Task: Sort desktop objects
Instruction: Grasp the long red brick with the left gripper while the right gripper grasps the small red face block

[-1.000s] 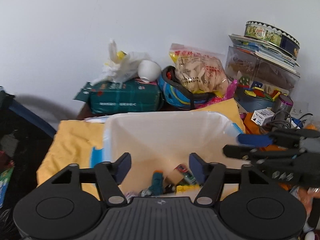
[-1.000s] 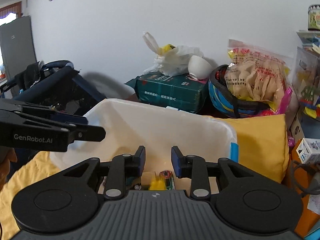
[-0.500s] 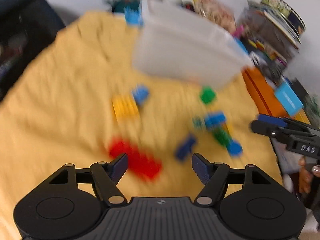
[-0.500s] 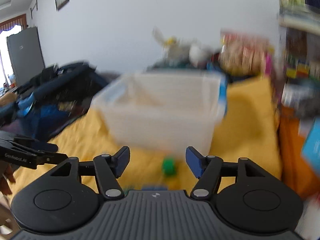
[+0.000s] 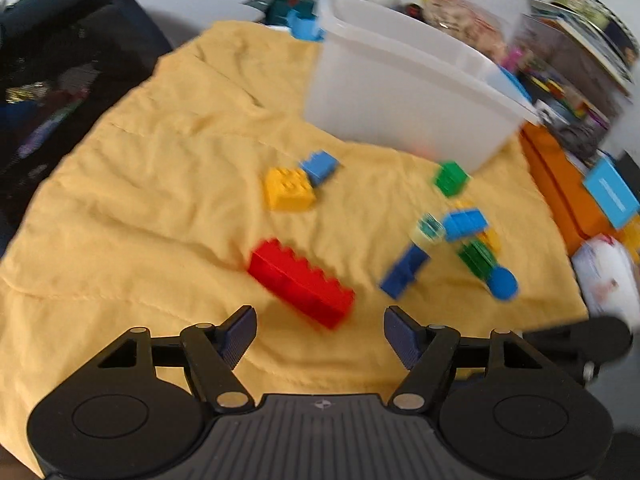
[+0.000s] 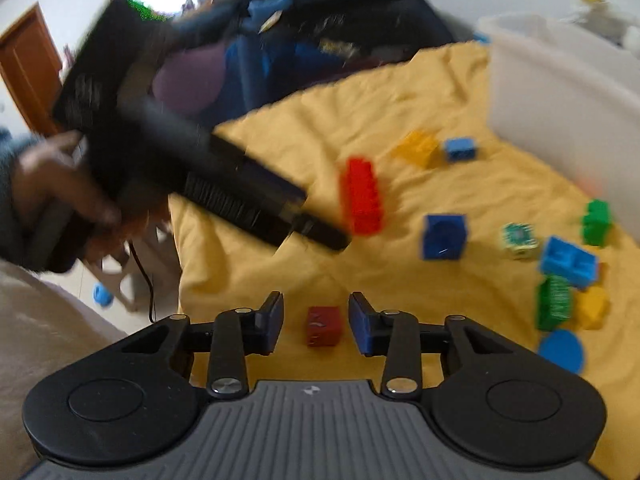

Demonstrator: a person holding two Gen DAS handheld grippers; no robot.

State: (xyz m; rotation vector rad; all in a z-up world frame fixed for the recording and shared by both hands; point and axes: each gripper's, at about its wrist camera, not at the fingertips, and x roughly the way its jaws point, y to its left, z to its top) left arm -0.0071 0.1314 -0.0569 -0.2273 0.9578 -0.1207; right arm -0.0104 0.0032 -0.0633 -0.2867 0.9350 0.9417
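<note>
Toy bricks lie scattered on a yellow cloth (image 5: 160, 184). In the left wrist view my left gripper (image 5: 319, 334) is open, just short of a long red brick (image 5: 300, 282); beyond it lie a yellow brick (image 5: 288, 189) and a blue brick (image 5: 320, 166). A white plastic bin (image 5: 404, 96) stands behind them. In the right wrist view my right gripper (image 6: 316, 326) is open, its fingers either side of a small dark red cube (image 6: 324, 326), apart from it. The left gripper (image 6: 320, 232) shows there next to the long red brick (image 6: 362, 196).
A cluster of green, blue and yellow bricks (image 5: 468, 240) and a blue disc (image 5: 502, 282) lie right of centre. An orange box (image 5: 560, 184) and stacked clutter line the right side. A dark bag (image 6: 304, 36) sits beyond the cloth's left edge.
Both grippers have swung down from above the bin to the cloth. The left gripper has closed in on the long red brick; the right has turned left over the dark red cube, its fingers narrower.
</note>
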